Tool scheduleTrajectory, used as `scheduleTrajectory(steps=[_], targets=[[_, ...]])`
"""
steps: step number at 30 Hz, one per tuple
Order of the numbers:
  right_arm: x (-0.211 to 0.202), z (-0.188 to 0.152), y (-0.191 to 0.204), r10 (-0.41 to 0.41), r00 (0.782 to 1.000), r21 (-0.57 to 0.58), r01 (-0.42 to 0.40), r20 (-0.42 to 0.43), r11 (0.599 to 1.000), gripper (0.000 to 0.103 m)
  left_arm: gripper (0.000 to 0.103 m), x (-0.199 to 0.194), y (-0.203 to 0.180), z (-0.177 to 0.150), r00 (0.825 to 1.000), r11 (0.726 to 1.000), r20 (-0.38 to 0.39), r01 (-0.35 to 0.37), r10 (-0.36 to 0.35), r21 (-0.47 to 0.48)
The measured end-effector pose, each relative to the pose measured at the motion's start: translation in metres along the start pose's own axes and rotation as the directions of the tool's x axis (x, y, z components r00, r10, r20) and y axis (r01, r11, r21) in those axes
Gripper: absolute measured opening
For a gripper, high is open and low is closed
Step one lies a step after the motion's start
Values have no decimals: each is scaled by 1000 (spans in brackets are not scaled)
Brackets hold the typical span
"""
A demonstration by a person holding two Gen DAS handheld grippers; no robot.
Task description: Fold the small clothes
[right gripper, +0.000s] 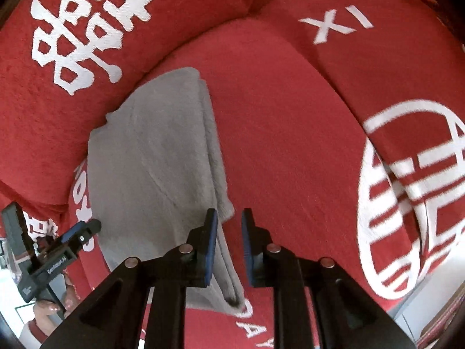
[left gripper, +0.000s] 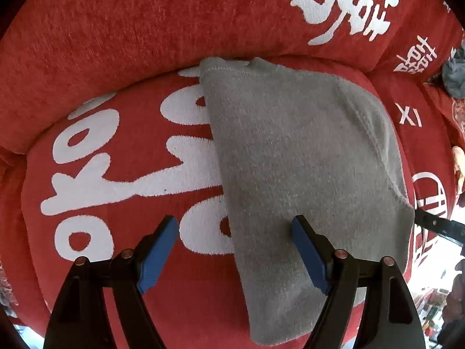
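1. We count two grippers, each black-armed with blue-padded fingers. The left gripper (left gripper: 234, 226) hangs released, its jaws spread wide above the cloth; one pad sits over the red fabric, the other over the grey piece, and neither presses anything.
2. The right gripper (right gripper: 229, 218) has its jaws drawn close with a narrow gap between them. The folded edge of the cloth passes beneath that gap, yet the pads do not squeeze it, so we read this one as let go too.
3. We see one folded grey knitted garment (left gripper: 293, 160), soft and fuzzy, lying flat on the seat with its far end touching the back cushion. In the right wrist view its layered edges (right gripper: 215, 157) run towards the right gripper.
4. Under it lies one red chenille sofa cover with white woven characters (left gripper: 116, 157), spread over both seat and backrest.
5. A second, darker grey crumpled cloth (left gripper: 454, 77) sits at the far right edge, well apart from the folded piece.
6. In the right wrist view the left gripper (right gripper: 78, 232) appears at the lower left, held by a person's hand (right gripper: 51, 309) with a red-and-white sleeve below.
7. Nothing lies on top of the folded garment.
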State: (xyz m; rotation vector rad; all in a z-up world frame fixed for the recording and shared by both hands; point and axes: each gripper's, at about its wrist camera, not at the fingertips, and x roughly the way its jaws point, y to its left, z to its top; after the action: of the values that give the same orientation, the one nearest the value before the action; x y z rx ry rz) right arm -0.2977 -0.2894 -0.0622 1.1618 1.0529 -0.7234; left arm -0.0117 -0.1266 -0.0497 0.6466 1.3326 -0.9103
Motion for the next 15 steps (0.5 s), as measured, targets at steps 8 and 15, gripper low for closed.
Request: scheduleTrajectory(steps=[8, 15], targets=[[0, -10, -12, 18, 999, 39, -17, -39, 999, 19, 81, -1, -6, 2, 999, 1000, -23, -29, 29, -2], [-4, -5, -13, 25, 999, 24, -25, -28, 999, 20, 81, -2, -11, -1, 999, 1000, -35, -21, 22, 10]])
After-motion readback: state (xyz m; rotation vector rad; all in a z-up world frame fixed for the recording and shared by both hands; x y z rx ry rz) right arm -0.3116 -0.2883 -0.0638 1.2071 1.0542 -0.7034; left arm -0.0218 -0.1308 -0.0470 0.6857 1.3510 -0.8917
